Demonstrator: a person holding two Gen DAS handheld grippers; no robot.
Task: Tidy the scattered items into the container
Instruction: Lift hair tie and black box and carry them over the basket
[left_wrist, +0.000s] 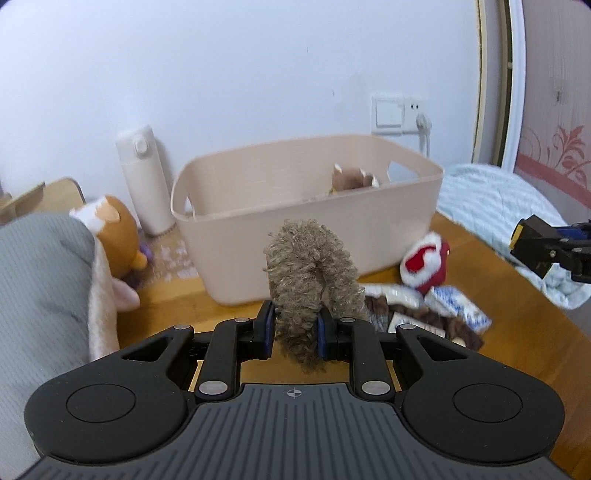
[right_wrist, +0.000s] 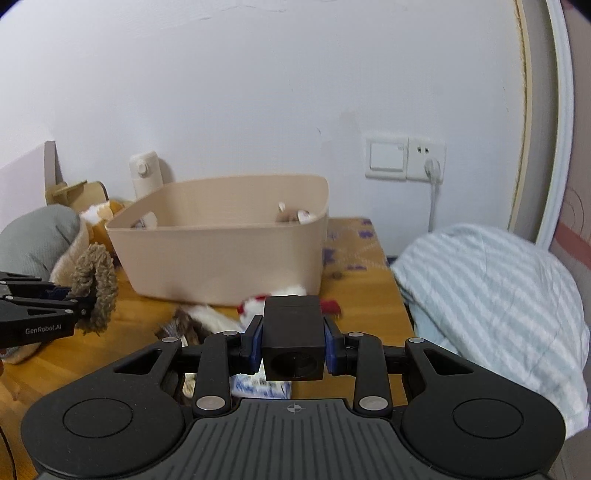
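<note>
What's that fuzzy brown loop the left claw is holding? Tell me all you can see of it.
The fuzzy loop is a curly tan-brown ring, like woolly yarn or plush. The left gripper pinches its lower part between blue pads, so it stands upright above the wooden table, in front of the beige basket, not touching it.

The container (left_wrist: 306, 206) stands on the table (left_wrist: 491, 273) against the wall, a bottle (left_wrist: 142, 181) just left of it. Scattered items (left_wrist: 424, 295) lie before its right corner; a plush toy (left_wrist: 118, 229) sits to its left, and bedding (right_wrist: 491, 306) lies right of the table.
</note>
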